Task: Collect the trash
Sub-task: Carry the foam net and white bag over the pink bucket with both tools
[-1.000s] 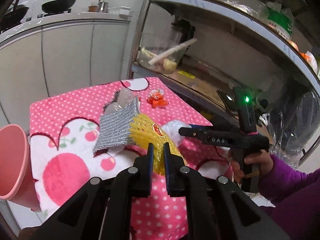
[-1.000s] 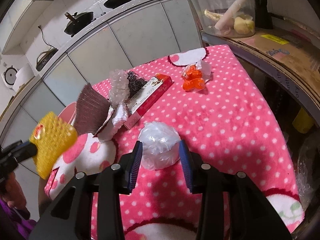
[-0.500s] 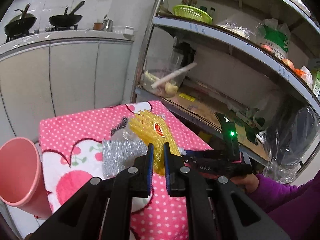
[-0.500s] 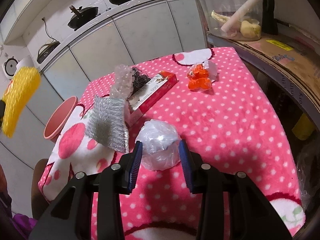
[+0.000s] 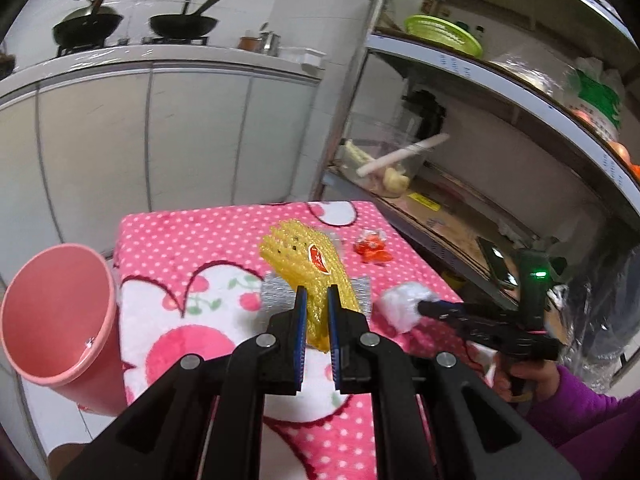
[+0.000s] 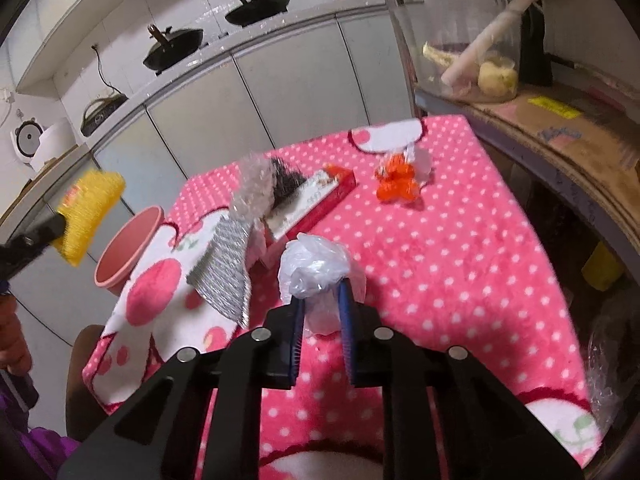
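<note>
My left gripper (image 5: 317, 294) is shut on a yellow foam net (image 5: 308, 264) and holds it above the pink dotted cloth (image 5: 192, 236); the net also shows in the right wrist view (image 6: 90, 212). My right gripper (image 6: 322, 290) is shut on a crumpled clear plastic bag (image 6: 316, 268), lifted off the cloth; the bag also shows in the left wrist view (image 5: 402, 306). A pink bin (image 5: 56, 320) stands at the table's left edge. A silver wrapper (image 6: 228, 272), a red box (image 6: 316, 204), bubble wrap (image 6: 252, 184) and an orange wrapper (image 6: 398, 184) lie on the cloth.
A metal shelf rack (image 5: 500, 92) with a container and cardboard stands right of the table. White cabinets (image 5: 160, 132) with woks on top are behind. A clear plastic bag (image 6: 612, 356) hangs at the right.
My right gripper has shut on the plastic bag and raised it off the cloth. My left gripper has carried the yellow net up and left; the silver wrapper has dropped flat.
</note>
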Tool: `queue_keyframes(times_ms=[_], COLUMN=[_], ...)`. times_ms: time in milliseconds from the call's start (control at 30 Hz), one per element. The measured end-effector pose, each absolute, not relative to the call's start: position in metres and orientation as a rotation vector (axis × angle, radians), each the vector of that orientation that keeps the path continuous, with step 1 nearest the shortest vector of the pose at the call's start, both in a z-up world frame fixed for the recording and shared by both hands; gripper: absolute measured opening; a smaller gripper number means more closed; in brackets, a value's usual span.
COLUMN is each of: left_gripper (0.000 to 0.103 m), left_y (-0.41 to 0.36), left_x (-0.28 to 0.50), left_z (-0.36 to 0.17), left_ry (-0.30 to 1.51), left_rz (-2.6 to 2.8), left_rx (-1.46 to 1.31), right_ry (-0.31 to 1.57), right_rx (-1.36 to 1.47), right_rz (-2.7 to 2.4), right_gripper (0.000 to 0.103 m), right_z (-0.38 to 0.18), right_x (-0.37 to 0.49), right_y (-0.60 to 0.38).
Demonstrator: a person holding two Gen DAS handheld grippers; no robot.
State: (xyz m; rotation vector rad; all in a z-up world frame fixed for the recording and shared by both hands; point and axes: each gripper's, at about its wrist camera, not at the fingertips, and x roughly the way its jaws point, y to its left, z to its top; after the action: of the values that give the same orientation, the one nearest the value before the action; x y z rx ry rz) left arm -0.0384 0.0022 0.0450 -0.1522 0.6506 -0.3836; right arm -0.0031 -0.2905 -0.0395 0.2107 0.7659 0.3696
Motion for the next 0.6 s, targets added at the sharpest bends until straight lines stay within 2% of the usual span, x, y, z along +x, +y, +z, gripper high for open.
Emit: queue_keyframes(times_ms=[233,600], left_gripper=[0.009,0.009], left_y=[0.022,0.061], left_x=[-0.035,-0.040], left_z=[0.041,0.040], left_ry=[0.631,0.587], left_rz=[-0.295,-0.152], left_rx=[-0.186,-0.228], right_ry=[0.693,0.650], right_rx=[0.171,0.068], right_rz=[0.406,0.569], right_gripper=[0.017,0.017], right_z=[-0.010,0.025], right_x=[-0.004,0.009], right_y=[-0.277,-0.198])
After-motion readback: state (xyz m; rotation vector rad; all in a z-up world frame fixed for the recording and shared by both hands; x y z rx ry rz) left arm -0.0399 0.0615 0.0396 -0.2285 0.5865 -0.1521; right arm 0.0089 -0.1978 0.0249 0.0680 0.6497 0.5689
